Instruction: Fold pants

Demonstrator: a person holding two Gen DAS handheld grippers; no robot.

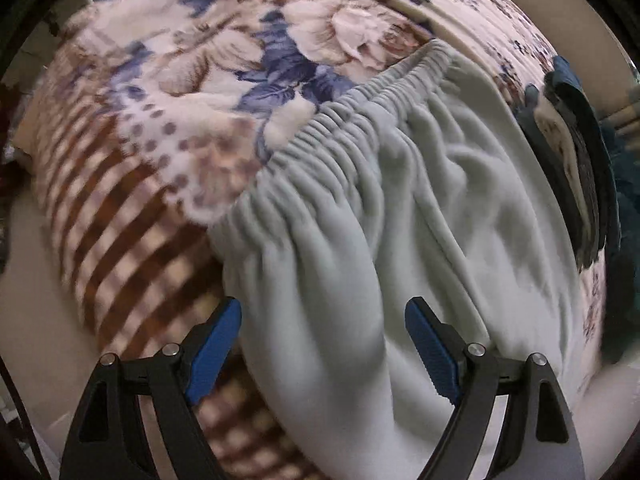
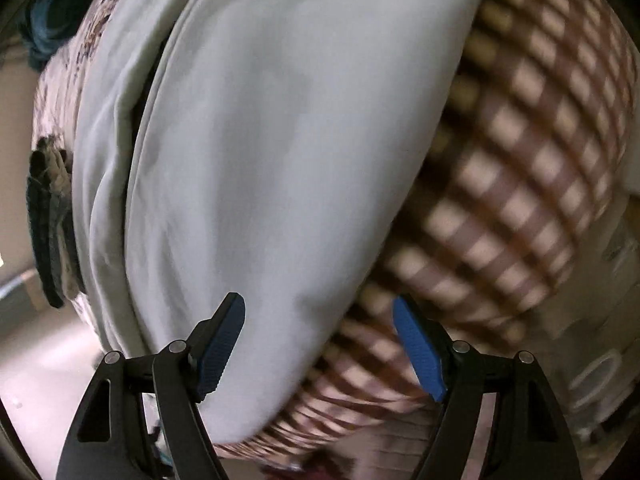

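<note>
Bedding fills both views: a plush blanket (image 1: pixel 168 92) printed with large pale flowers, blue leaves and a brown-and-cream check covers the bed. Left wrist view, from left to right: the checked part of the blanket runs down the left side; the left claw (image 1: pixel 322 352) hangs above the cloth with its blue pads (image 1: pixel 212 356) spread wide and nothing pinched between them. Pale grey-green pants (image 1: pixel 400 208) lie flat on the blanket, occupying the centre and right of this view. Their gathered elastic waistband (image 1: pixel 320 128) runs diagonally from lower left to upper right, and one leg passes beneath the gap of the claw without touching either pad. At the far right edge, just beside the pants, lies a dark folded garment (image 1: pixel 576 168) with a lighter lining.

Right wrist view, from left to right: the same dark garment (image 2: pixel 48 232) sits at the left margin, near the pants (image 2: pixel 248 140). The pants show two overlapping layers with a dark seam between them. The right claw (image 2: pixel 320 344) is also wide apart and holds nothing; its left pad (image 2: pixel 220 348) stands over the pants' edge, its right pad (image 2: pixel 420 352) over the checked blanket (image 2: pixel 520 160). Both views are motion-blurred.
</note>
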